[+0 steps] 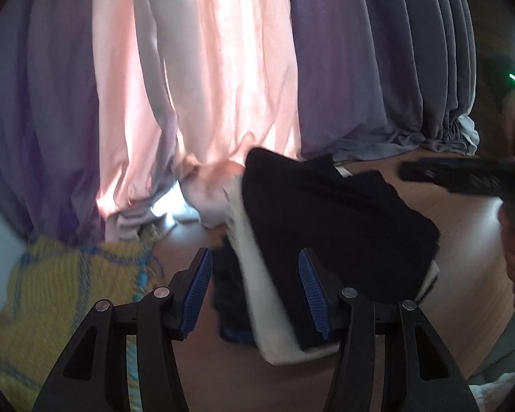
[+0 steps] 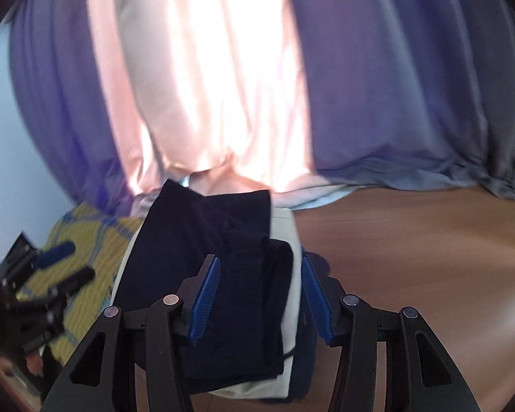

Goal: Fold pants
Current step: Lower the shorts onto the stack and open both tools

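Left tongs (image 1: 254,295) held low over the tabletop (image 1: 463,213), fingers spread apart, nothing between the blue pads (image 1: 197,295); they point toward the left edge of the stack. Right tongs (image 2: 261,298) likewise spread wide, gripping nothing, hovering just above the near end of the pants (image 2: 202,240). Pants: dark navy, folded into a compact bundle, lying on top of a folded white garment (image 2: 290,240) on the wooden tabletop, close to the curtain (image 2: 395,86). A second dark piece (image 1: 228,295) shows under the white layer. Yellow-and-blue knitted cloth (image 1: 68,292) lies to the left of the stack. No containers visible
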`<state>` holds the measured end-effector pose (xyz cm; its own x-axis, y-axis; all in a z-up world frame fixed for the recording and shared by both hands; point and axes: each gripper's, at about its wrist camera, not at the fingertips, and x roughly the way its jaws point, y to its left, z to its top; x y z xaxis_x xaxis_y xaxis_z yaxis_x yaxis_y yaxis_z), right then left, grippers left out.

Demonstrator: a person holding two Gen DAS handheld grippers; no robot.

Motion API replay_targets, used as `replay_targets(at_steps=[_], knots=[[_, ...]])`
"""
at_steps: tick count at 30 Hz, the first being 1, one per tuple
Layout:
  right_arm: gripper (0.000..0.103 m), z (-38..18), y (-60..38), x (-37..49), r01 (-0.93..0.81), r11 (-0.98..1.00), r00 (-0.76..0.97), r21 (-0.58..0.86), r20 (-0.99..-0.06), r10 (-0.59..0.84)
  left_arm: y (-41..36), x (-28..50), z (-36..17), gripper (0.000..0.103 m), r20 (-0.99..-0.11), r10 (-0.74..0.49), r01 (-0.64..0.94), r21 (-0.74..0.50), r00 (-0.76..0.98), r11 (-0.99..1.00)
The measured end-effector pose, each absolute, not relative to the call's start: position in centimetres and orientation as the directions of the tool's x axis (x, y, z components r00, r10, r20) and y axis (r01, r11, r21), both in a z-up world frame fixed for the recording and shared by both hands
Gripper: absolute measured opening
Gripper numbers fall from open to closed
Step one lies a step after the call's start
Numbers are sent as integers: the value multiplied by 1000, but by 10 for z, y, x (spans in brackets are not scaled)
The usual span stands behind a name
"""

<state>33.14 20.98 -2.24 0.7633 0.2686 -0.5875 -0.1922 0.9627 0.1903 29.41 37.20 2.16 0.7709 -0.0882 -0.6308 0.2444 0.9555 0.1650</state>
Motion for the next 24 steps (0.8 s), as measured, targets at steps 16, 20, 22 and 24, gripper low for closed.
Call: replay_targets(at_steps=[16,20,22,24], knots=[[20,-55,202,397,-358,864,596,354,-625,503,343,295,-20,45,-677,-38,141,98,735,985],[15,-50,200,393,-375,878,631,298,-612,477,344,298,-23,45,-690,-37,136,89,723,987],[14,-47,195,387,-349,898,663,268,-607,438,345,298,-25,46,-695,-41,136,83,718,987],[14,-46,189,384,-318,913,685,254,-605,407,347,298,-27,46,-701,-48,137,71,711,988]])
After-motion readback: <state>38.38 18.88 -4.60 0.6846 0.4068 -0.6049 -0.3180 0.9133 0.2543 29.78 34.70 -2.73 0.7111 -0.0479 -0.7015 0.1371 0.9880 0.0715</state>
